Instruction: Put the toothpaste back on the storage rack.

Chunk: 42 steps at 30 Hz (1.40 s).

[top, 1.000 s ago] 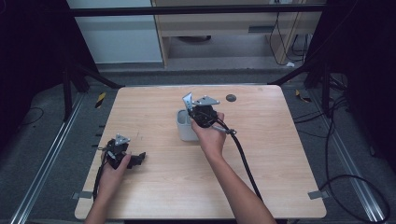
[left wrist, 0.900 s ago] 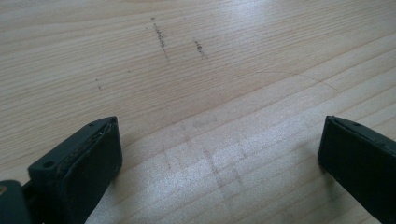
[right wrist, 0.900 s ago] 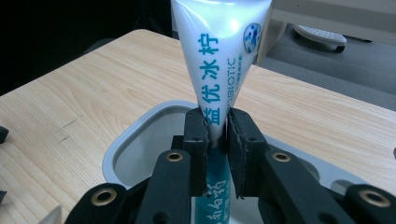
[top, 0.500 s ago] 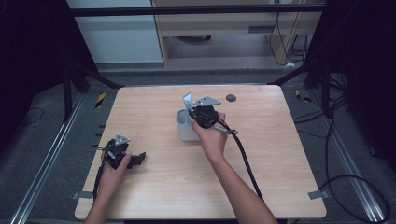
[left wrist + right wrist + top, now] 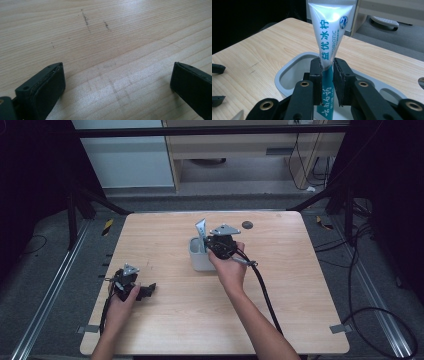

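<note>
On the wooden worktop [image 5: 165,320], the left hand-held gripper [image 5: 142,291] lies low near the left edge, its jaws spread wide with only bare wood grain between them. Well to its right, the right hand-held gripper [image 5: 206,247] is clamped on a silver toothpaste tube [image 5: 329,35] that stands upright, its lower end inside a grey holder [image 5: 289,75] directly below the jaws. A small dark disc [image 5: 247,225] lies beyond and to the right of that gripper.
</note>
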Each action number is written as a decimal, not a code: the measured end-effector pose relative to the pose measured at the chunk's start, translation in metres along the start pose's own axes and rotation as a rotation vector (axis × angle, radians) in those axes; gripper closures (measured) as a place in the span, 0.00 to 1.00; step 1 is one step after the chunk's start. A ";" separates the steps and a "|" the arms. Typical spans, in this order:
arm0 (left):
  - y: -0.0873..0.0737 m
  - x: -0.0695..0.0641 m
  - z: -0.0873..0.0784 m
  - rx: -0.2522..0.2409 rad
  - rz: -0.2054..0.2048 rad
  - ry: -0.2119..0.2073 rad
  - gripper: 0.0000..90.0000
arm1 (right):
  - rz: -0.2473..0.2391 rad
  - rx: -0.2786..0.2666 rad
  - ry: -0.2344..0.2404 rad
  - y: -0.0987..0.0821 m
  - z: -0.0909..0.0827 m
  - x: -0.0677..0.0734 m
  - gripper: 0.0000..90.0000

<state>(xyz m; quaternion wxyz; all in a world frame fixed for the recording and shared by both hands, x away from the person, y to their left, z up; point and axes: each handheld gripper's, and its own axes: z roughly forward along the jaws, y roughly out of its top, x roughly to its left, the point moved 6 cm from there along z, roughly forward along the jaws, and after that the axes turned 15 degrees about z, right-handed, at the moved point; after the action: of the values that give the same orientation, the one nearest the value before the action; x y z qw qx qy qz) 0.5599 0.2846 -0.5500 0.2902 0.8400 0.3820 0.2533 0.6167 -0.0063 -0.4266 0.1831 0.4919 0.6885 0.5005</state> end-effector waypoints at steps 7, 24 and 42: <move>0.000 0.000 0.000 0.000 0.000 0.000 0.00 | -0.006 -0.004 0.006 0.003 -0.009 0.000 0.85; 0.000 0.000 0.000 -0.004 -0.005 0.002 0.00 | -0.036 0.021 -0.012 0.006 -0.030 -0.016 0.77; 0.000 0.000 0.000 -0.004 -0.004 0.001 0.00 | -0.078 0.034 -0.061 0.009 -0.043 -0.036 0.26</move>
<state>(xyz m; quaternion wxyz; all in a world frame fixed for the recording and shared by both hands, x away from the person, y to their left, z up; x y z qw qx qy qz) 0.5603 0.2842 -0.5500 0.2920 0.8386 0.3834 0.2539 0.6049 -0.0587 -0.4089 0.2149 0.4827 0.7098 0.4658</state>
